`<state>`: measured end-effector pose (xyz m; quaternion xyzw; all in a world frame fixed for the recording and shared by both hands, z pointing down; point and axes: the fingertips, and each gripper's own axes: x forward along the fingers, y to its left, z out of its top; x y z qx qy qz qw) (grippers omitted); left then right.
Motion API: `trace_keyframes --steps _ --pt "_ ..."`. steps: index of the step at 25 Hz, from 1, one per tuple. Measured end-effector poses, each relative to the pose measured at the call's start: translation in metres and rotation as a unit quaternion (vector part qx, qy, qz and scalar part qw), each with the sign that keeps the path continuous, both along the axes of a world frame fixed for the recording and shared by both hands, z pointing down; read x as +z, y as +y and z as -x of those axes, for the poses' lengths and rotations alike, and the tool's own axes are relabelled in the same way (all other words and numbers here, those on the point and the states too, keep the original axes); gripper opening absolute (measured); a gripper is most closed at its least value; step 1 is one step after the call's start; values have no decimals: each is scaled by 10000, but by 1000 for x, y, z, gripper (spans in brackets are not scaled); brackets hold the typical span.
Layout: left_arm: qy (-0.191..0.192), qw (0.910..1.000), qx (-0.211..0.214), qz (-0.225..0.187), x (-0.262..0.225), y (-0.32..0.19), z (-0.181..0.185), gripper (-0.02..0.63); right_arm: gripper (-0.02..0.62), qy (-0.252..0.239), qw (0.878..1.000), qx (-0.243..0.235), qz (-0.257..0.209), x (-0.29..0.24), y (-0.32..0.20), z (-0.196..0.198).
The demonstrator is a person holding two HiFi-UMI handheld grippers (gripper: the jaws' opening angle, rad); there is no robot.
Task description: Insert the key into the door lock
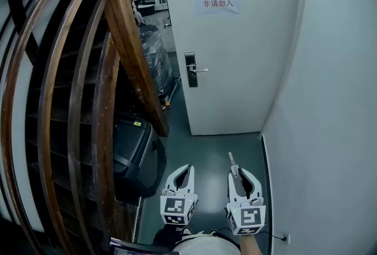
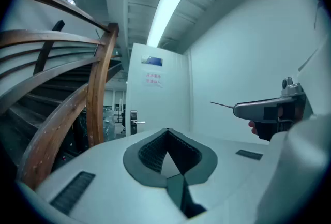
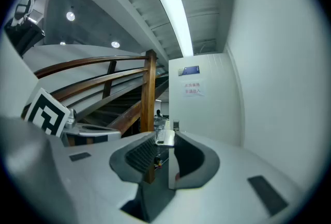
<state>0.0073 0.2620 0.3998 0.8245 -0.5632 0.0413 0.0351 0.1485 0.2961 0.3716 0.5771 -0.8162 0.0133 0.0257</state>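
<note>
The white door (image 1: 235, 59) stands ahead with a paper notice on it, and its silver lock plate and lever handle (image 1: 192, 69) sit on the door's left edge. My right gripper (image 1: 237, 172) is low in the head view, shut on a metal key (image 1: 232, 160) that sticks out forward from its tips. In the right gripper view the key (image 3: 165, 137) is pinched between the pads, with the lock (image 3: 176, 124) far off just right of it. My left gripper (image 1: 187, 169) hangs beside it, shut and empty (image 2: 166, 131). The lock (image 2: 134, 119) is small and distant there.
A curved wooden stair railing (image 1: 126, 36) fills the left side. A black case (image 1: 134, 151) stands under it on the dark floor. A white wall (image 1: 330, 118) closes the right side. Wrapped goods (image 1: 154, 53) show beyond the door's left edge.
</note>
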Motion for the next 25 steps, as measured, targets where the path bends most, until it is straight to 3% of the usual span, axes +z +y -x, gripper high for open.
trace_keyframes --steps 16,25 --pt "2 9997 -24 229 22 18 -32 2 117 -30 9997 -72 213 21 14 -30" --pt "-32 9992 -45 389 37 0 -21 2 117 -116 9989 -199 414 37 -7 -15"
